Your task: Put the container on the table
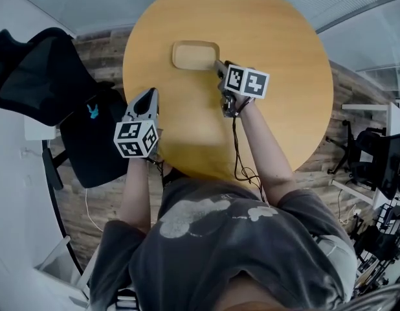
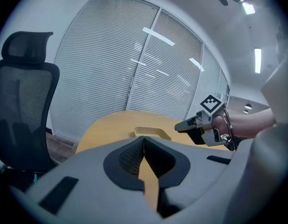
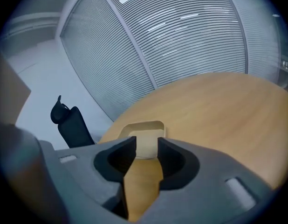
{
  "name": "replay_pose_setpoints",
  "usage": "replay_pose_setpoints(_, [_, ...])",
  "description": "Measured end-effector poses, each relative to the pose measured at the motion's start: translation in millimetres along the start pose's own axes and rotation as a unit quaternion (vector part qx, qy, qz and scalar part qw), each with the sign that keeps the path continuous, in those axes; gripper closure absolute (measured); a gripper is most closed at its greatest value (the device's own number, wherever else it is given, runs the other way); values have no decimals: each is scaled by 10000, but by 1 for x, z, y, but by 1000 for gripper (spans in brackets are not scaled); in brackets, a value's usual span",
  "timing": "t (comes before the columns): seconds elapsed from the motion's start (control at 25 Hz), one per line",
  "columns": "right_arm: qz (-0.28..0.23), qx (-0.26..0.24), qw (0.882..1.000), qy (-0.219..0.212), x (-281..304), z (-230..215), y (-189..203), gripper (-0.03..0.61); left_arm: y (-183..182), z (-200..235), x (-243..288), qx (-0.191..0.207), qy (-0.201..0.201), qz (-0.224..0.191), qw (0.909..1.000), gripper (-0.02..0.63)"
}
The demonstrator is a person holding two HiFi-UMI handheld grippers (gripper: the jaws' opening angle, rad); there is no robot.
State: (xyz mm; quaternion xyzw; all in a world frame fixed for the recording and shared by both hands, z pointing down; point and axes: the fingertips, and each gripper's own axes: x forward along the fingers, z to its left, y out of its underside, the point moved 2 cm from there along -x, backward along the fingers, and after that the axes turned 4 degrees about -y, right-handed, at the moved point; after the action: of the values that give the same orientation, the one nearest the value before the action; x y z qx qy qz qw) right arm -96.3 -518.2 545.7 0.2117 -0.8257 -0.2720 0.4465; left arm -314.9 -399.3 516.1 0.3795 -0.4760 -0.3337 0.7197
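The container [image 1: 195, 55] is a shallow beige tray with rounded corners. It rests on the far half of the round wooden table [image 1: 284, 109]. My right gripper [image 1: 220, 65] hovers just off the tray's near right corner, open, with nothing between its pads. In the right gripper view the container [image 3: 145, 128] lies on the table beyond the right gripper [image 3: 146, 144], seen through the gap between the jaws. My left gripper [image 1: 150, 94] hangs over the table's near left edge, shut and empty. The left gripper view has the left gripper [image 2: 144, 137] with tips touching, the container [image 2: 152, 132] ahead and the right gripper [image 2: 185, 125] beside it.
A black office chair [image 1: 38, 76] stands left of the table and also shows as the chair [image 2: 23, 111] in the left gripper view. More dark chairs [image 1: 378, 157] and clutter stand at the right. Closed window blinds [image 2: 134, 73] line the far wall. A cable [image 1: 237, 151] hangs from my right gripper.
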Motion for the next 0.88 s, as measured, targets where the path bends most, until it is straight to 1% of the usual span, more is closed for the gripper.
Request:
replay_pose_setpoints(0.12, [-22,24,9997,-230,-19,6,4,436,-1,-18,-11,19,-39,-64,10000,618])
replay_pose_setpoints(0.28, [82,-115,9988,-459,-41,17,19,436,-1,-44,-27,73,-56,-169,9998,618])
replay_pose_setpoints(0.44, [76,-211,9971,-728,-68,23,31,437,2,-70,-44,134,-95,-255,9995,618])
replay_pose_setpoints(0.68, [156,-273,9915,-1264,-111,25,50,448,8,-108,-70,131,-243,-412,9988,618])
replay_pose_setpoints(0.88, [229,-387,9876,-1504,-147,15,68,448,18,-140,-92,280,-380,-466,9978,618])
